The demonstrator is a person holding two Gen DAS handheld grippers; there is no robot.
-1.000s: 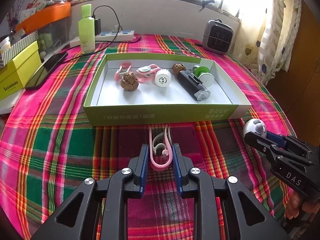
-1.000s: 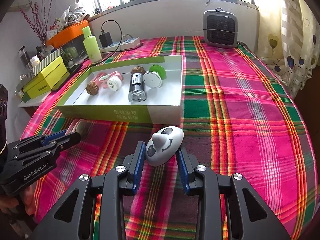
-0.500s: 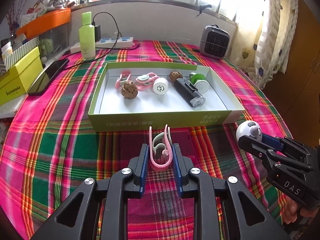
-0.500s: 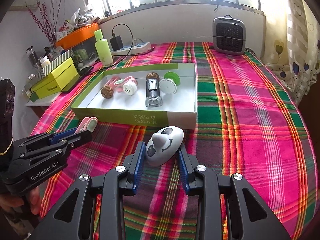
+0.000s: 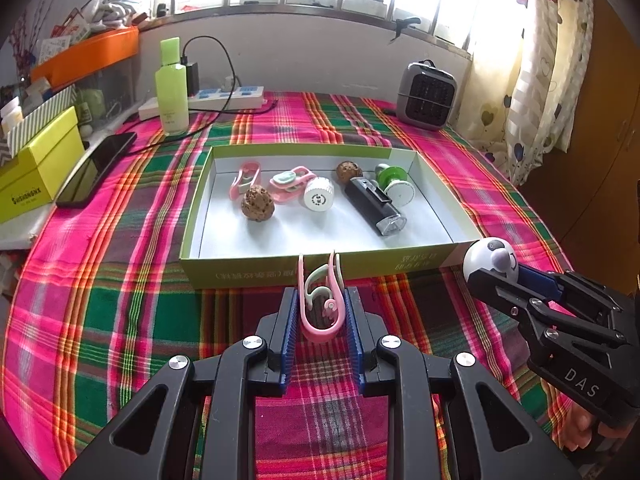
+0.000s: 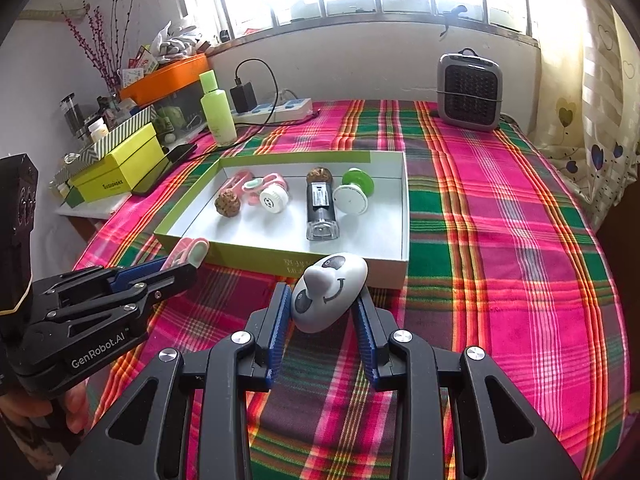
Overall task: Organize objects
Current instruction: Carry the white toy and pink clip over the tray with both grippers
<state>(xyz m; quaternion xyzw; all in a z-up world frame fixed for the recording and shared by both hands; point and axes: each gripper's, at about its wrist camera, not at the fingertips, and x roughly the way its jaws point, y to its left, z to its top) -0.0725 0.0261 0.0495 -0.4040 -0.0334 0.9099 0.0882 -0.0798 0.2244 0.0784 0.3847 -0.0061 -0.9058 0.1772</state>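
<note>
While held low before the green box (image 5: 280,276), lower centre:
left gripper (image 5: 320,312): jaws clamped on pink clip (image 5: 320,300)
right gripper (image 6: 324,304): jaws clamped on panda-faced toy (image 6: 330,292)

A surface is covered by a pink-and-green plaid cloth (image 5: 120,280). At its middle an open green box (image 5: 256,272) is set. Far off, a green bottle (image 5: 172,84), a power strip (image 5: 224,98) and a small grey heater (image 5: 426,96) are placed.
</note>
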